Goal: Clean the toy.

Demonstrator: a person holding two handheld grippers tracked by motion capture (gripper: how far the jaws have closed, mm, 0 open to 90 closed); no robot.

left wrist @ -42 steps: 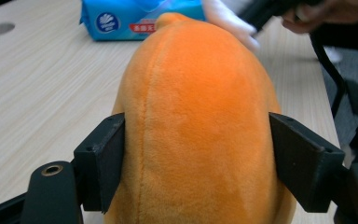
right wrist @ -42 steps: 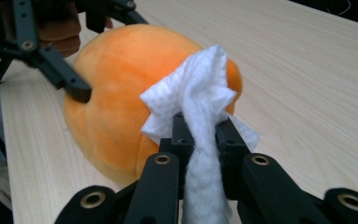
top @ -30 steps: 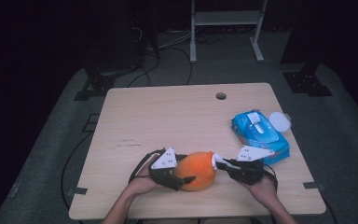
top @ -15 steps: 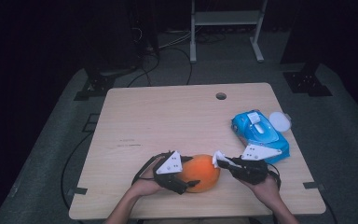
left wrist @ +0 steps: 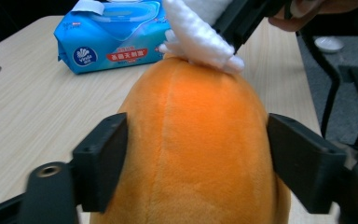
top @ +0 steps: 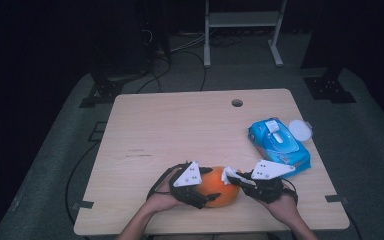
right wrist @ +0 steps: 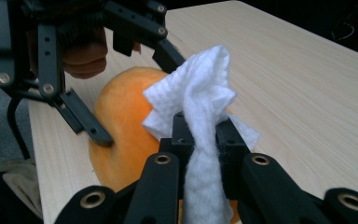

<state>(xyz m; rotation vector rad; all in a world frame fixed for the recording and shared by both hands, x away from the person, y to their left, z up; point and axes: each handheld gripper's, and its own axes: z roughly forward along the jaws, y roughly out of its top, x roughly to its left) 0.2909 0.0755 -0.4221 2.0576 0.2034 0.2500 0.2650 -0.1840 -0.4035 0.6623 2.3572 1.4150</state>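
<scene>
The right gripper [right wrist: 200, 135] has its black jaws pressed together on a crumpled white quilted wipe [right wrist: 200, 102], whose bunched end touches the top of a round orange plush toy [right wrist: 121, 121]. The left gripper [left wrist: 196, 154] straddles that toy, one jaw on each flank; its jaws have just been opening, and in the left gripper view the pads lie at the plush sides, though I cannot tell whether they press. The toy's fabric is short, soft pile, evenly orange, with a faint seam running up its middle. It sits on the light wooden table [top: 180, 130] near the front edge, between the two hands. Farther right lies a blue plastic pack of wet wipes [top: 278, 141], with a small round white lid [top: 300, 130] just beside it.
</scene>
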